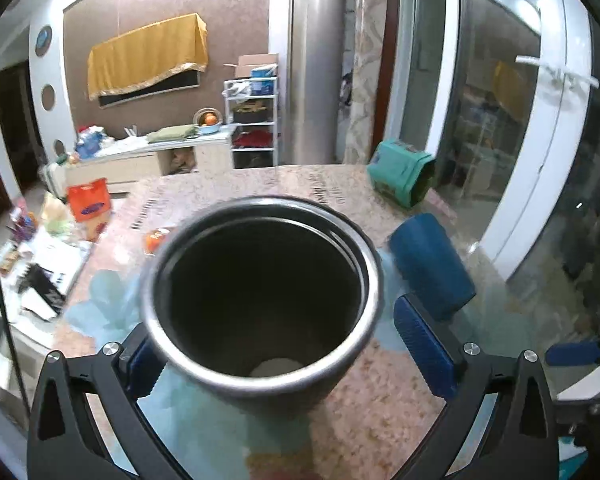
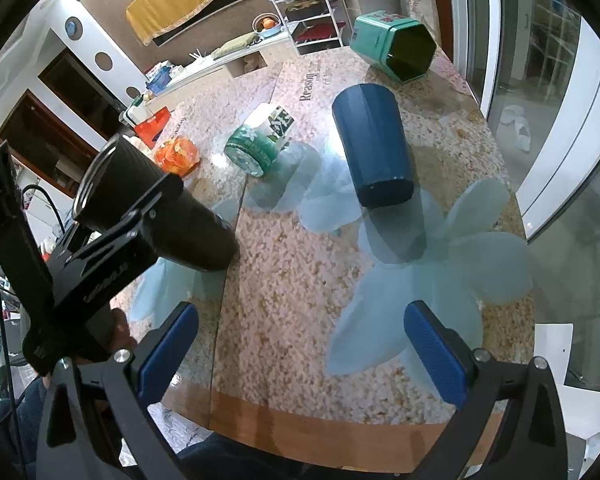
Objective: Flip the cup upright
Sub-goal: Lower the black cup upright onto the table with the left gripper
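Tilting is the step in hand: the left tongs [image 2: 112, 220] hold the black steel cup [image 2: 156, 204] by its body, and in the right wrist view it leans with its base near the glass-topped surface [image 2: 284, 280] and its mouth raised toward ten o'clock. From the left wrist view the cup [image 1: 260, 300] fills the centre, open rim facing the camera; one blue pad [image 1: 140, 364] presses its wall at eight o'clock, while the other pad [image 1: 424, 352] at four o'clock seems to stand slightly off it, so I judge the grip loose or one-sided.

The right tongs [image 2: 300, 356] are spread wide and carry nothing, hovering at six o'clock over the surface. A blue cup [image 2: 372, 144] lies on its side at one o'clock, well apart.

Next, I judge, the cup needs rotating until its base sits flat, then releasing; a slack hold could let it slip.
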